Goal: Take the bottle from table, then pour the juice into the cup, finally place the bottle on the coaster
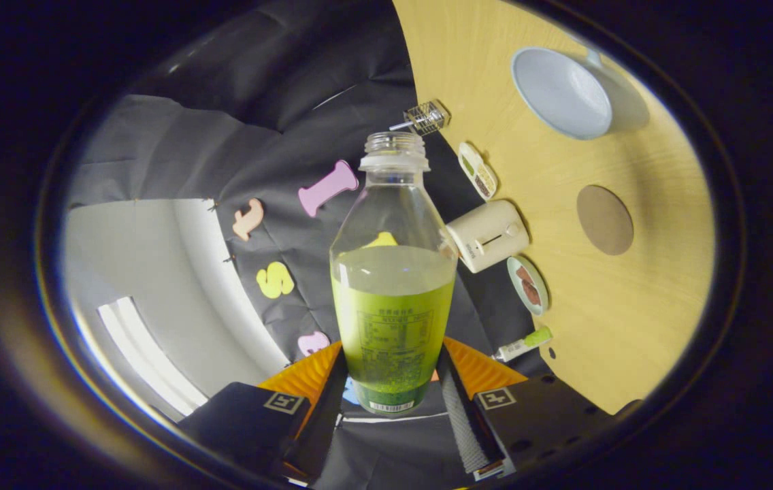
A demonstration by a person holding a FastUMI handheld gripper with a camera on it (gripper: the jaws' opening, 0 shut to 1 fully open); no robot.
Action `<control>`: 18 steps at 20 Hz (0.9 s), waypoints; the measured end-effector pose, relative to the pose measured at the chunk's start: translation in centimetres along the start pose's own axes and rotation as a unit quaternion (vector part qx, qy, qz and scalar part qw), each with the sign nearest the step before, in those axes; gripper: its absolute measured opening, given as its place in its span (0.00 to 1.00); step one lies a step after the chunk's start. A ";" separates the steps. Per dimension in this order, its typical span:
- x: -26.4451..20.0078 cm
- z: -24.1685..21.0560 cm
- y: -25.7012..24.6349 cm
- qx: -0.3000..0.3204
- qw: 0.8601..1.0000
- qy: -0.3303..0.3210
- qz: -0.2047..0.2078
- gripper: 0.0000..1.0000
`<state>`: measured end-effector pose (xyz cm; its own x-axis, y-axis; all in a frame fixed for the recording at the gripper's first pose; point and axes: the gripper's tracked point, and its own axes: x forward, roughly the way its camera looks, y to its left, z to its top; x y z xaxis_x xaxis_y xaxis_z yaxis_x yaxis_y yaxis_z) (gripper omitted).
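Note:
A clear plastic bottle (392, 286) with no cap, about half full of green juice, stands between my fingers, and my gripper (392, 371) is shut on its lower body. The view is rolled, so the wooden table (631, 327) rises beside the bottle. On that table lies a pale blue cup (563, 92) with its mouth open toward me, well beyond the bottle's neck. A round brown coaster (605, 220) sits on the table between the cup and my fingers.
Along the table's back edge stand a wire holder (425, 117), a small tray of two foods (478, 170), a cream toaster-like box (488, 235), a small dish (529, 284) and a green-capped tube (522, 345). Black cloth hangs behind them.

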<state>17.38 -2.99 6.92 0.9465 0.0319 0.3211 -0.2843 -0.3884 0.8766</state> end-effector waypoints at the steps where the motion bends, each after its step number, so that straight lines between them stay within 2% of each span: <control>1: -0.2 -0.3 -0.4 -0.019 1.000 0.007 -0.009 0.77; 4: -0.8 -1.6 -2.5 -0.107 0.992 0.032 -0.066 0.77; 7: -1.4 -2.9 -3.6 -0.196 0.973 0.065 -0.101 0.77; 9: -1.8 -3.2 -4.5 -0.257 0.955 0.078 -0.127 0.77; 11: -2.6 -3.1 -5.2 -0.322 0.930 0.091 -0.152 0.78; 14: -3.6 -1.6 -5.8 -0.435 0.873 0.099 -0.195 0.78; 16: -4.0 -0.7 -5.0 -0.499 0.838 0.093 -0.201 0.78; 18: -3.8 -0.1 -4.3 -0.534 0.819 0.084 -0.194 0.78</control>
<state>14.97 -1.35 1.92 0.9885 0.1226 -0.0888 -0.0236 0.7044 0.7094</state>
